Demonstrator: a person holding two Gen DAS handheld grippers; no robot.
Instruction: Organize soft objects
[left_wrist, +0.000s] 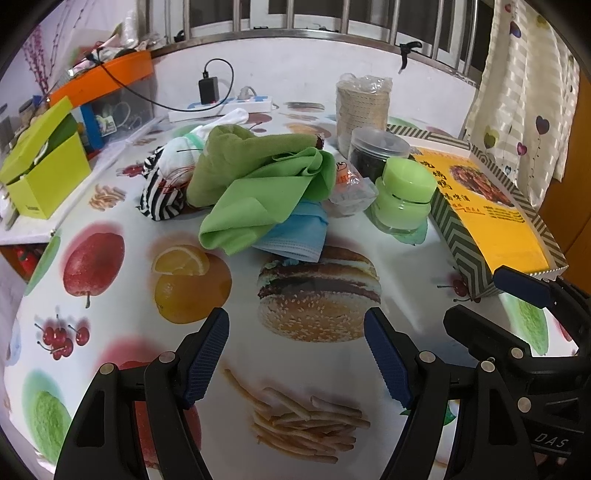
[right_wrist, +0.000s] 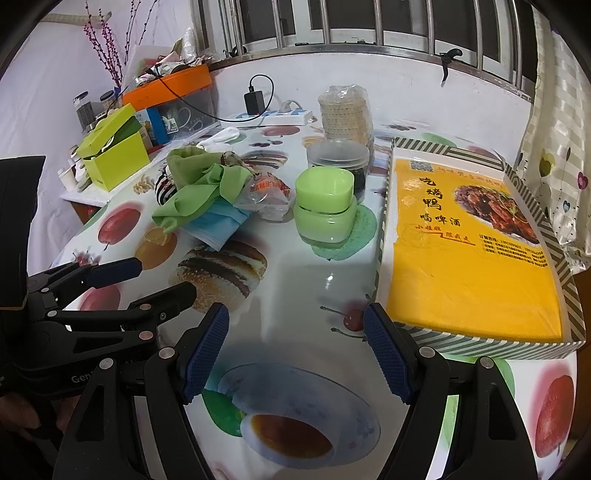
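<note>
A heap of soft things lies mid-table: a light green cloth (left_wrist: 258, 199) (right_wrist: 192, 199), an olive green towel (left_wrist: 236, 147) (right_wrist: 183, 158), a blue face mask (left_wrist: 295, 236) (right_wrist: 218, 225), a black-and-white striped cloth (left_wrist: 162, 195) and a white sock (left_wrist: 232, 118) (right_wrist: 221, 136). My left gripper (left_wrist: 295, 354) hovers open over the printed burger, short of the heap, nothing between its fingers. My right gripper (right_wrist: 295, 350) is also open and empty, near the table's front, left of the yellow box (right_wrist: 469, 251). In each view the other gripper shows at the side, open.
A green jar (left_wrist: 404, 195) (right_wrist: 325, 206), a clear tub (left_wrist: 376, 147), a crumpled plastic wrapper (right_wrist: 266, 199) and a stack of paper cups (left_wrist: 362, 107) stand right of the heap. A lime box (left_wrist: 44, 166), an orange-lidded bin (left_wrist: 107, 77) and a power strip (left_wrist: 225, 107) sit at the back left.
</note>
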